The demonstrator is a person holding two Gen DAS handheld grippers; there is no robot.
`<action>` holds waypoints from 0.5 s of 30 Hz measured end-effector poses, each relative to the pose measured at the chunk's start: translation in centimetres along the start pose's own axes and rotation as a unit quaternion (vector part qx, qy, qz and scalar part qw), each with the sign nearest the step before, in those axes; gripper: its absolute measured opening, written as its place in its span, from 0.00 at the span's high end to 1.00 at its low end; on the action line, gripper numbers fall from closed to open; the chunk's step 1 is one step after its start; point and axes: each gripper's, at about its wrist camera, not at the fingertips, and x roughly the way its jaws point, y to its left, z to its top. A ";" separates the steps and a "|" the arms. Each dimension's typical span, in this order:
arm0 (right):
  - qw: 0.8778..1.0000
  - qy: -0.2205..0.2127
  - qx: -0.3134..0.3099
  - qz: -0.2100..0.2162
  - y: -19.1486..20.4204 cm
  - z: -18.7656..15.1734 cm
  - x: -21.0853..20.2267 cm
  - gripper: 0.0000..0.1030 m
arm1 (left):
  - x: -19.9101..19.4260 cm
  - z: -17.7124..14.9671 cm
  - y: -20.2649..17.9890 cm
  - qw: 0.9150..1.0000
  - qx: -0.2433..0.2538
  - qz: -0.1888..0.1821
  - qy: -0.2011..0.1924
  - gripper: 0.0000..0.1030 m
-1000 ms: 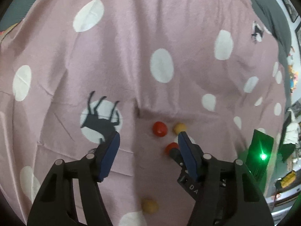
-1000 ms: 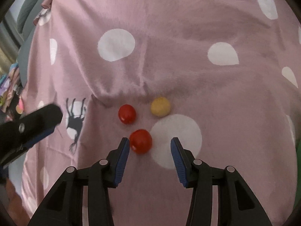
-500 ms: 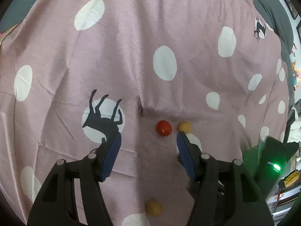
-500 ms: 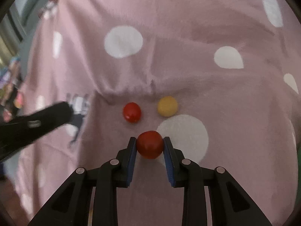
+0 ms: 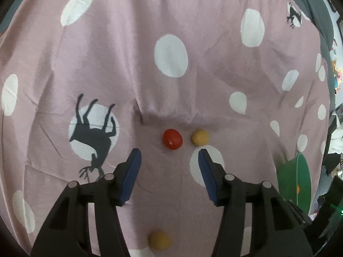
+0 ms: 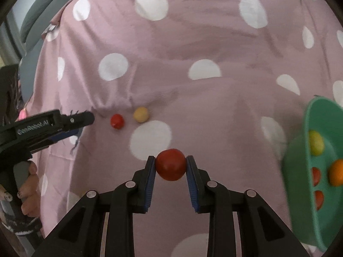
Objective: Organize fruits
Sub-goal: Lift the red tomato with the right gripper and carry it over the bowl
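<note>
My right gripper is shut on a red tomato and holds it above the pink dotted cloth. A green bowl with several fruits inside sits to its right; it also shows in the left wrist view. My left gripper is open and empty, just short of a red tomato and a yellow fruit lying side by side. These two also show in the right wrist view, the red tomato and the yellow fruit. Another yellow fruit lies near, between the left gripper's arms.
The pink cloth with white dots and a deer print covers the whole surface, with a fold just behind the two fruits. The left gripper and the hand holding it appear at the left of the right wrist view.
My right gripper shut on the red tomato, lifted it and moved right toward the green bowl. My left gripper moved closer to the red and yellow fruits.
</note>
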 end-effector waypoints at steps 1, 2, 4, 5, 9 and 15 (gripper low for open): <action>1.000 -0.004 0.004 0.003 -0.4 -0.1 -0.4 0.71 | 0.5 0.1 -0.2 1.000 -0.001 -0.004 0.003 0.54; 1.000 -0.007 0.008 0.006 -0.6 -0.1 -0.6 0.71 | 0.9 0.1 -0.4 1.000 -0.001 -0.008 0.004 0.55; 1.000 -0.007 0.019 0.015 -1.1 0.0 -0.9 0.71 | 2.0 0.4 -1.0 1.000 0.005 -0.004 0.008 0.62; 1.000 -0.006 0.021 0.016 -1.3 0.1 -1.0 0.71 | 2.3 0.6 -1.2 1.000 0.004 0.003 0.008 0.62; 1.000 -0.008 0.018 0.013 -1.6 0.3 -1.4 0.71 | 4.0 1.5 -2.0 1.000 0.003 0.018 0.011 0.62; 0.999 -0.015 0.030 0.022 -2.5 0.7 -2.0 0.71 | 6.2 1.8 -1.6 0.999 -0.001 0.037 0.024 0.63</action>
